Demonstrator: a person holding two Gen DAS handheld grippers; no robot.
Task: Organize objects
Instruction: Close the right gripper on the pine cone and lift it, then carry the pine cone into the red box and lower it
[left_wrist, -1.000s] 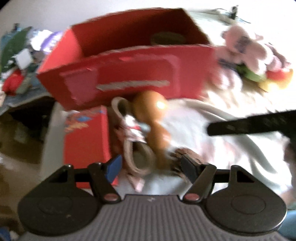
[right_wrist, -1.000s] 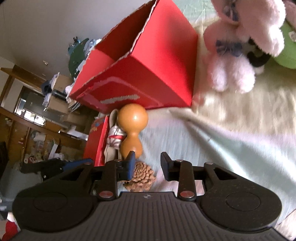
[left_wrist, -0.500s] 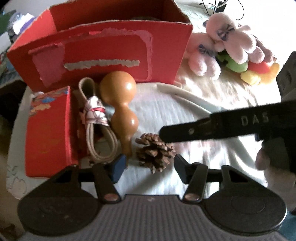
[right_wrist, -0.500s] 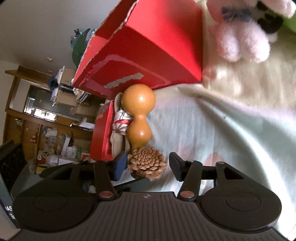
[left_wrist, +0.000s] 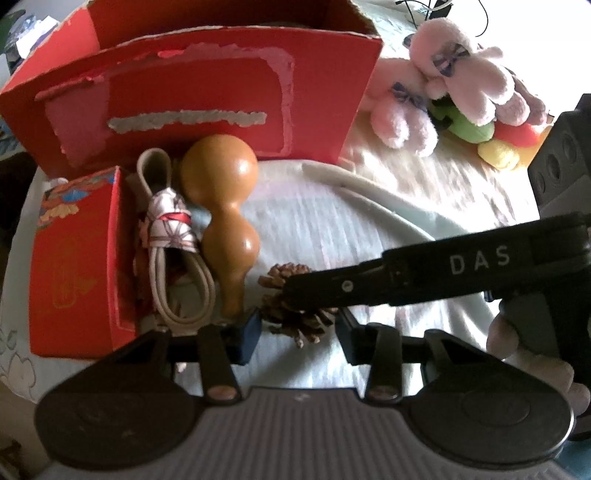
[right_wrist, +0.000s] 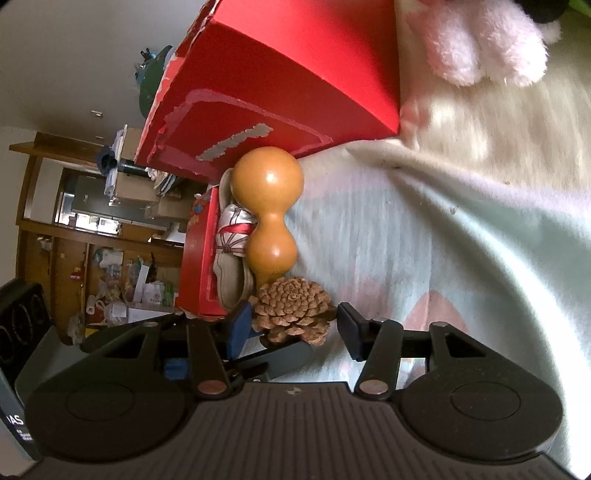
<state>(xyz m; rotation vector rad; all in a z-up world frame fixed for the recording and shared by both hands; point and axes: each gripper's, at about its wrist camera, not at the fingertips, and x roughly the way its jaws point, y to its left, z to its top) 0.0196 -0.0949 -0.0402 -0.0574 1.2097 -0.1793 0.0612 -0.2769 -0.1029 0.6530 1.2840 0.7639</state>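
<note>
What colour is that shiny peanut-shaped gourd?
Orange-brown. The gourd shows best in the right wrist view.

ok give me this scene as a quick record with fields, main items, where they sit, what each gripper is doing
surface: pale cloth
big box: red, open top, at the back
small box: red, in front of the big box
cord: tied bundle, between small box and gourd
gourd: brown, beside the cord
pinecone, at the gourd's narrow end
plush toys: pink, beside the big box
left gripper: jaws closing, pinecone between them, no clear grip
right gripper: jaws closing around the same pinecone, no clear grip
</note>
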